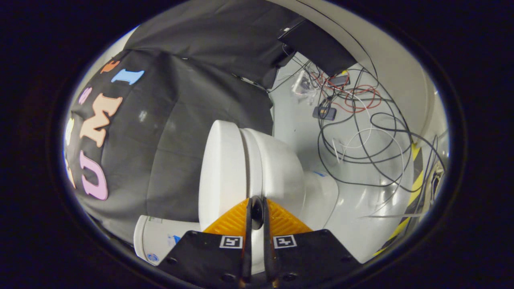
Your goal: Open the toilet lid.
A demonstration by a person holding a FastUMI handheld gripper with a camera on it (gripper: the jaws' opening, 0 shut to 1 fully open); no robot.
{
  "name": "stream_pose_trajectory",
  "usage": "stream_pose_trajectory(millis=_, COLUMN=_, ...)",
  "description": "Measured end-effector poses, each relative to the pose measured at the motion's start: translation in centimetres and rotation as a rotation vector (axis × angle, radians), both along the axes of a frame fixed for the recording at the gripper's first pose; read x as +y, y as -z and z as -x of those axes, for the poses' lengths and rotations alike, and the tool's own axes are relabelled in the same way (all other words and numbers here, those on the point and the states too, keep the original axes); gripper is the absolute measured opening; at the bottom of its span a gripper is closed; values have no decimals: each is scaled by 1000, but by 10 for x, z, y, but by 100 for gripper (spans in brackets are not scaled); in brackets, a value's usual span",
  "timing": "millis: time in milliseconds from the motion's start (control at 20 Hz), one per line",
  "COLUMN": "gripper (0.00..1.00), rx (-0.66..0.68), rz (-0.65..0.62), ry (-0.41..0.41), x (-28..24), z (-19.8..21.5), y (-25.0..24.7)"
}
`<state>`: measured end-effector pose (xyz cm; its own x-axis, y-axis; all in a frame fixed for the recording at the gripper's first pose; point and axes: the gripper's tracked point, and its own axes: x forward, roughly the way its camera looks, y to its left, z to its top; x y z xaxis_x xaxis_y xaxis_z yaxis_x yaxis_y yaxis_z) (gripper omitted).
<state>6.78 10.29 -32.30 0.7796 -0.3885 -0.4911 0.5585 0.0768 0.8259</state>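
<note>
the view is rolled sideways, so the toilet (257, 168) is seen lying across the frame, with the floor (361, 200) to one side and the booth's black cloth wall (184, 100) to the other. the toilet lid (219, 172) is seen as a flat white slab facing the cloth; it is laid against the seat and bowl (281, 168), with only a thin seam between them, so the lid is not yet lifted.

the gripper (257, 200) is held right at the near edge of the toilet, and its tips are placed at that seam between lid and seat. the fingers (247, 212) are drawn almost together — only a narrow dark slit is left between them. whether the lid's edge is pinched in that slit cannot be told, since the contact is hidden by the fingers themselves. two small square markers (231, 241) are carried on the gripper's body behind the fingers.

beside the lid, close to the gripper's body, a white cylindrical container (160, 239) with a printed label is seen. beyond the bowl, a tangle of black, white and red cables (361, 132) is spread over the pale floor, with a small dark device (324, 113) among them. a yellow-and-black striped strip (415, 176) is laid along the floor's far side, and a flat black box (317, 46) is seen past the cables.
</note>
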Motion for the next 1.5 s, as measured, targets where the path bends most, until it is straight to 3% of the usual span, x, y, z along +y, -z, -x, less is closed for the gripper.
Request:
stream_pose_trajectory(millis=200, gripper=7, rx=8, rz=51, ry=-17, x=4, z=0, y=-10)
stream_pose_trajectory(millis=850, gripper=7, rx=-1, rz=350, ry=-130, x=23, z=-13, y=-115)
stream_pose_trajectory(millis=1500, gripper=7, rx=-42, rz=682, ry=-356, x=80, z=-44, y=-213)
